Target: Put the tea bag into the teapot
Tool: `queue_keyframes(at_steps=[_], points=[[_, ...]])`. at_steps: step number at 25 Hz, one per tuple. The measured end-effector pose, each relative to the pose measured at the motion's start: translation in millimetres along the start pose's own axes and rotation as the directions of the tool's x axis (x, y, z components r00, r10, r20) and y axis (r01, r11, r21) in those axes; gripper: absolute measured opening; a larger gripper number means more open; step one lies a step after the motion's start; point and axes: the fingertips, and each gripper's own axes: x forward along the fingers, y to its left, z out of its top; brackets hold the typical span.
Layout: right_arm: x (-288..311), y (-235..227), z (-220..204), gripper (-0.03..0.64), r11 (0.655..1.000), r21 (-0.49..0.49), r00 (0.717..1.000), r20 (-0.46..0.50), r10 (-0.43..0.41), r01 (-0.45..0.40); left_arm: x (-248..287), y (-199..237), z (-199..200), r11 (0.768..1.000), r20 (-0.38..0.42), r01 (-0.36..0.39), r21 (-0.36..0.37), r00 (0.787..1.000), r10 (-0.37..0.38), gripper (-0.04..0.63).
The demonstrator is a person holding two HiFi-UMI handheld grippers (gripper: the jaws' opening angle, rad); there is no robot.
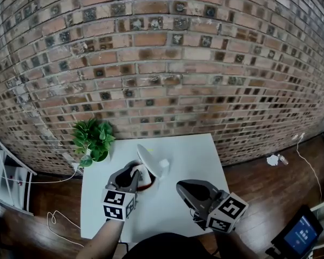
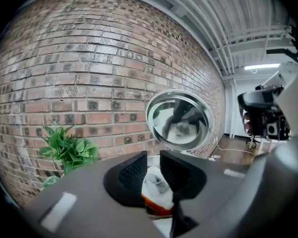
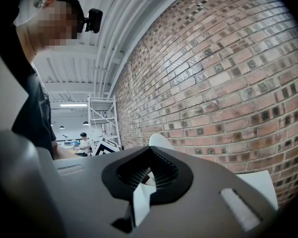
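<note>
Between the pinching jaws of the left gripper (image 2: 153, 155) sits the tea bag (image 2: 157, 186), directly over the open-lidded teapot (image 2: 159, 209), while the right gripper (image 3: 150, 152) has its jaws together.

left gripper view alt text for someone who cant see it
The left gripper pinches a white tea bag over the orange-rimmed teapot, its shiny lid tipped open behind. A green plant stands left, against a brick wall.

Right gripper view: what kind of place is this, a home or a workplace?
Probably a workshop or lab, not a home: a scaffold tower and a ceiling strip light show in the hall behind, and the brick wall backs one small white table.
</note>
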Motion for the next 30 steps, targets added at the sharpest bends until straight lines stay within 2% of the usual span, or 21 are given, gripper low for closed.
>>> queue_keyframes(at_steps=[5,10,15,20,23,27,30], points=[[-2.1,-1.3,-0.9,0.002,1.000,0.009,1.000,0.004,-0.004,0.004,-3.3,0.5,4.4,1.000,0.021,-0.002,-0.011,1.000,0.002,0.087],[-3.5,-0.3,1.3,0.002,1.000,0.015,1.000,0.016,-0.003,0.003,-34.1,-10.0,27.7,0.999,0.137,0.036,-0.018,0.990,-0.034,0.078],[-3.4,10.9,3.9,0.002,1.000,0.020,1.000,0.027,0.001,-0.002,-81.3,-16.6,47.6,0.996,0.229,0.076,-0.043,0.971,-0.064,0.005],[-3.7,33.4,-2.1,0.002,1.000,0.009,1.000,0.024,0.003,-0.003,-126.5,-16.7,47.0,0.995,0.244,0.082,-0.064,0.968,-0.064,0.005],[-10.4,48.0,-2.2,0.002,1.000,-0.003,0.999,0.035,-0.023,0.023,-152.5,-20.2,46.4,0.990,0.273,0.116,-0.081,0.958,-0.090,0.005],[-16.0,68.3,-5.7,0.002,0.998,-0.031,0.998,0.026,-0.058,0.059,-183.4,-32.7,40.8,0.983,0.288,0.172,-0.058,0.946,-0.148,0.005],[-20.6,82.1,-6.5,0.002,0.995,-0.051,0.996,0.031,-0.084,0.086,-202.1,-33.9,33.2,0.983,0.281,0.175,-0.058,0.948,-0.152,0.005]])
